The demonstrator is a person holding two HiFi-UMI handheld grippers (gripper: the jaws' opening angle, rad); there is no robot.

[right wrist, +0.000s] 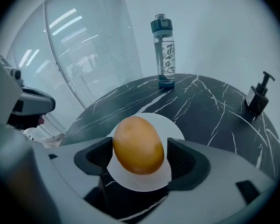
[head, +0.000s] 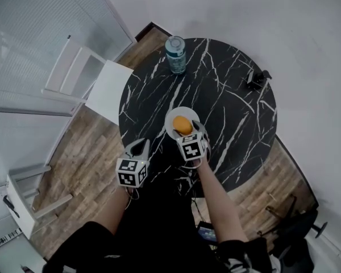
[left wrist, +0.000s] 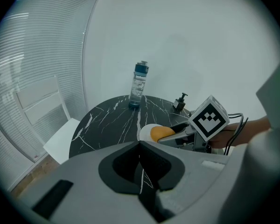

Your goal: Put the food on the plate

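A smooth orange-brown oval piece of food [right wrist: 138,144] sits between the jaws of my right gripper [right wrist: 139,158], which is shut on it. It hangs just over a small white plate [right wrist: 171,125] on the round black marble table [head: 233,118]. From the head view, the food [head: 182,124] and plate [head: 171,120] lie near the table's middle, with the right gripper [head: 186,131] reaching in from the near side. My left gripper [head: 141,145] hovers over the table's near-left edge, jaws shut and holding nothing. In the left gripper view its tips [left wrist: 140,143] meet, and the food [left wrist: 159,133] shows beyond.
A clear water bottle [head: 175,54] with a teal cap stands at the table's far edge. A black pump dispenser [head: 256,78] is at the far right edge. A white chair [head: 96,84] stands by the glass wall left of the table.
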